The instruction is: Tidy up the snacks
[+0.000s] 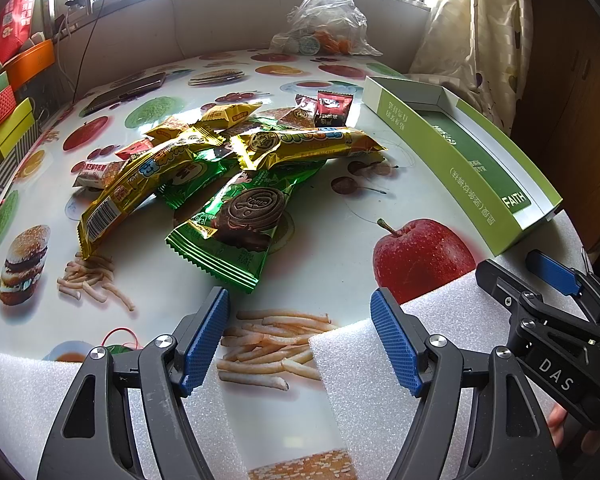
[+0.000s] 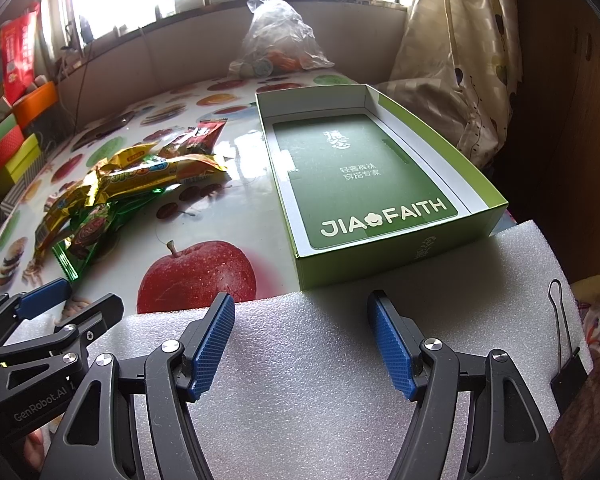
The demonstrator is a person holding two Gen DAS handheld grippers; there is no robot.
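A heap of snack packets lies mid-table: long gold packs, green cookie packs and small red and brown sachets. The same heap shows at the left of the right wrist view. A shallow green box, printed JIA FAITH inside, stands empty at the table's right; its side wall shows in the left wrist view. My left gripper is open at the near edge, just short of the green cookie pack. My right gripper is open over white foam, in front of the box. Both hold nothing.
White foam sheets cover the near table edge. A clear plastic bag sits at the back by the window. A phone lies far left. Coloured boxes stack along the left. A black binder clip hangs at the right edge.
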